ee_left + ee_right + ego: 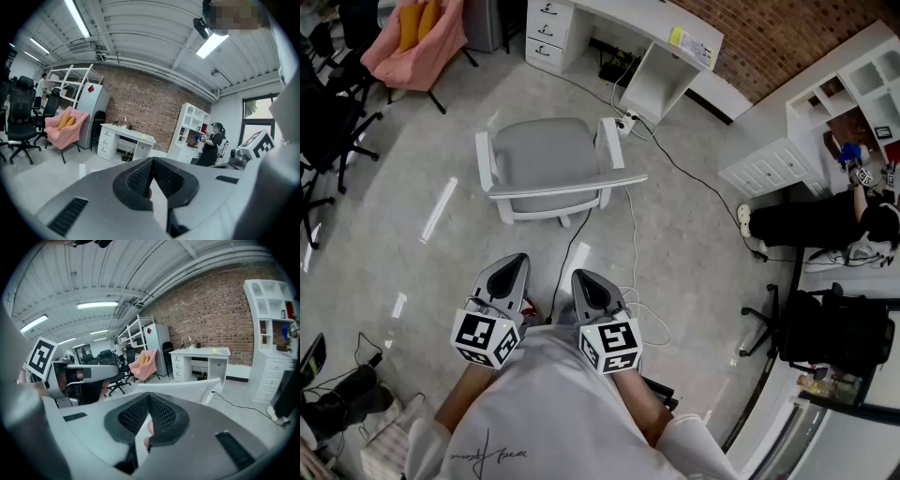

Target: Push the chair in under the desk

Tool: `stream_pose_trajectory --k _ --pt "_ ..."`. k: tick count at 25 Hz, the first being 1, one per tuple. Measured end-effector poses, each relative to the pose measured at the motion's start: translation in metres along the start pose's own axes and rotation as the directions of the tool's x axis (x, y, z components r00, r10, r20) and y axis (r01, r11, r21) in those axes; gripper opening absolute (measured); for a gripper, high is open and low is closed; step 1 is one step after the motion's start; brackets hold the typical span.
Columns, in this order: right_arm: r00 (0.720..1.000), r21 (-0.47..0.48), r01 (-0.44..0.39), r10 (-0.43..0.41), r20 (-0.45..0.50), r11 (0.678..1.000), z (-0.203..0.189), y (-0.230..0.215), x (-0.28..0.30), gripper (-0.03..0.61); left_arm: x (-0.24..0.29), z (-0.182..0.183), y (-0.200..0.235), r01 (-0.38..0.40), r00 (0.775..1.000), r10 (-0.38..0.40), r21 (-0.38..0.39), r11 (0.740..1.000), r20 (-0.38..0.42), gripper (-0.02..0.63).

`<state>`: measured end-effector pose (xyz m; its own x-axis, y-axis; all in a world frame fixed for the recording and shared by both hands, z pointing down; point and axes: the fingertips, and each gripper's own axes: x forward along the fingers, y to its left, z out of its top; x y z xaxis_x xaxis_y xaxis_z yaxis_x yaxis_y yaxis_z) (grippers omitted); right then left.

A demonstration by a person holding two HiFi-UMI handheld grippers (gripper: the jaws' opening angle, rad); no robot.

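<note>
- Chair [548, 169]: white frame, grey seat. It stands on the floor [412, 234], well apart from the white table [652, 23], between that table and the person. Its backrest apparently faces the person.
- Left tongs [514, 264]: clenched, nothing between the pads, near the chair's back but apart from it.
- Right tongs [584, 281]: likewise clenched and empty, just beside the left pair.

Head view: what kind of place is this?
Probably an office or lab workspace: a white desk with drawers against a brick wall, a grey chair pulled out on the floor, black swivel chairs at the left, and white shelving at the right.
</note>
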<state>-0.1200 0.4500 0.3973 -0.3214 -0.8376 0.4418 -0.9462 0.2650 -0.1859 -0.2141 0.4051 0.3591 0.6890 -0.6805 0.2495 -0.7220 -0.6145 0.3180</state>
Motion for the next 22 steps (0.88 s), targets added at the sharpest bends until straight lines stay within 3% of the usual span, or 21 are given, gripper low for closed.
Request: stream_pose_trajectory --k 11,17,22 --pt "1.000 -0.031 -0.018 0.017 -0.008 0.999 -0.009 0.020 -0.004 0.025 -0.018 -0.012 0.009 -0.041 0.999 0.041 0.041 0.998 -0.014 0.003" --pt "1.000 0.026 0.018 -0.018 -0.014 1.000 -0.010 0.027 -0.002 0.025 -0.031 -0.012 0.015 -0.044 0.999 0.045 0.059 0.997 -0.017 0.005" --pt "0.999 -0.002 0.050 -0.050 -0.013 0.999 -0.007 0.034 -0.002 0.025 -0.034 -0.015 0.026 -0.041 0.999 0.042 0.044 0.998 -0.019 0.005"
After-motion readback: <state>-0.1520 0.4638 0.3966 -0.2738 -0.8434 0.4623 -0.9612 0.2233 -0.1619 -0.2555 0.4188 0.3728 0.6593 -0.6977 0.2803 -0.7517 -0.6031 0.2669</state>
